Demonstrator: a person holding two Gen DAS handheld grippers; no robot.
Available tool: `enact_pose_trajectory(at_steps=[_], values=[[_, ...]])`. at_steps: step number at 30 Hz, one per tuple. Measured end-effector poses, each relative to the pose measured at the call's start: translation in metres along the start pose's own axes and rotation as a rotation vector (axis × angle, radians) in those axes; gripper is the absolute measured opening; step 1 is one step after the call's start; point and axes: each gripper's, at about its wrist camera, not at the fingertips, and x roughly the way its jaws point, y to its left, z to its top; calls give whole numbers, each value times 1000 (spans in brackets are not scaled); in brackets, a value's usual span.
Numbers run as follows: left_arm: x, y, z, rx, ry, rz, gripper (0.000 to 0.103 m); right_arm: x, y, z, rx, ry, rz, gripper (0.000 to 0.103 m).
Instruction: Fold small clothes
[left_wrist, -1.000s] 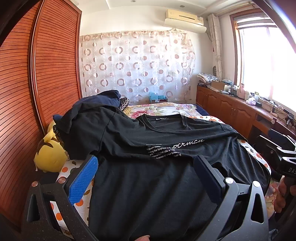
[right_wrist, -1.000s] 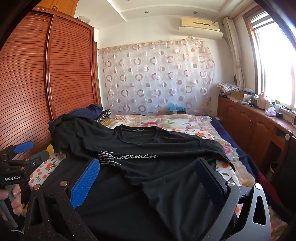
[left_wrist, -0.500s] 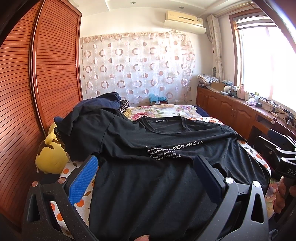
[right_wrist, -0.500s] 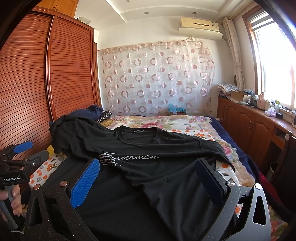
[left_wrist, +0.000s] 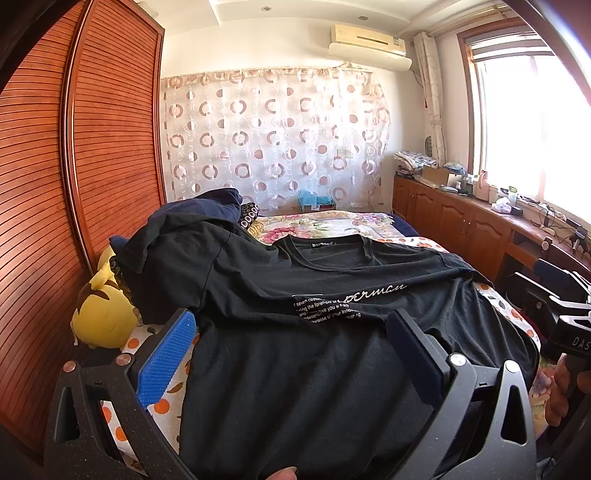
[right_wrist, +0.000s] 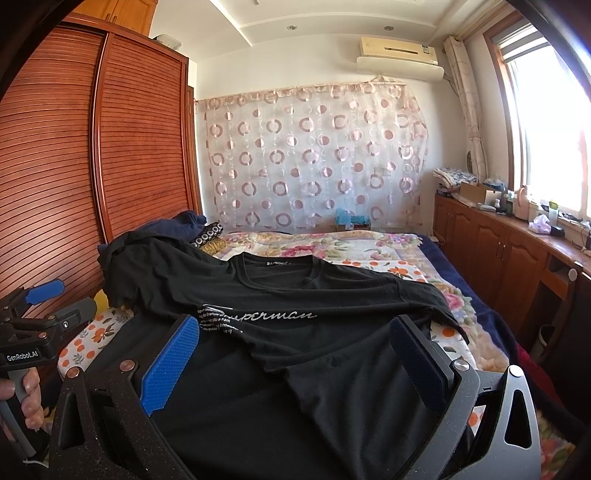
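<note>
A black T-shirt (left_wrist: 295, 354) with white "Superman" lettering lies spread on the bed, collar at the far side; it also shows in the right wrist view (right_wrist: 295, 354). Its left sleeve drapes up over a pile of dark clothes. My left gripper (left_wrist: 291, 325) is open above the shirt's lower left part, holding nothing. My right gripper (right_wrist: 295, 328) is open above the shirt's lower right part, holding nothing. Each gripper shows at the edge of the other's view: the right one (left_wrist: 557, 302) and the left one (right_wrist: 37, 314).
A yellow plush toy (left_wrist: 105, 317) lies at the bed's left edge by the wooden wardrobe (left_wrist: 74, 177). A dark blue clothes pile (left_wrist: 199, 210) sits at the far left. The floral bedspread (right_wrist: 332, 251) lies beyond the shirt. Cabinets (right_wrist: 498, 243) run along the right wall.
Both grippers have tilted very slightly, with the view shifting a little. The shirt has not moved and the jaws stay open.
</note>
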Motion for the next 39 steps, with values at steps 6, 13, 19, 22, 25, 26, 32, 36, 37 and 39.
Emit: enact_pose_trajectory(at_steps=[6, 13, 19, 22, 25, 26, 32, 36, 37, 39], values=[[1, 0, 0, 0, 0, 0, 103, -1, 0, 0, 1, -2, 2, 103], [1, 0, 0, -1, -1, 2, 103, -1, 1, 0, -2, -5, 1, 103], [-1, 0, -1, -1, -8, -2, 103, -1, 1, 0, -5, -12, 2, 103], [-3, -1, -1, 3, -16, -1, 103, -2, 1, -2, -7, -15, 2, 103], [-4, -2, -1, 5, -16, -2, 103, -2, 1, -2, -6, -15, 2, 103], [-4, -2, -1, 7, -16, -2, 103, -2, 1, -2, -6, -15, 2, 103], [-4, -2, -1, 6, -17, -1, 103, -2, 2, -2, -6, -15, 2, 103], [-4, -3, -2, 4, -12, 0, 103, 0, 1, -3, 3, -9, 4, 103], [-3, -2, -3, 3, -7, 1, 103, 1, 0, -4, 7, -6, 6, 103], [0, -2, -5, 0, 2, 4, 103, 3, 0, -4, 11, -1, 8, 103]])
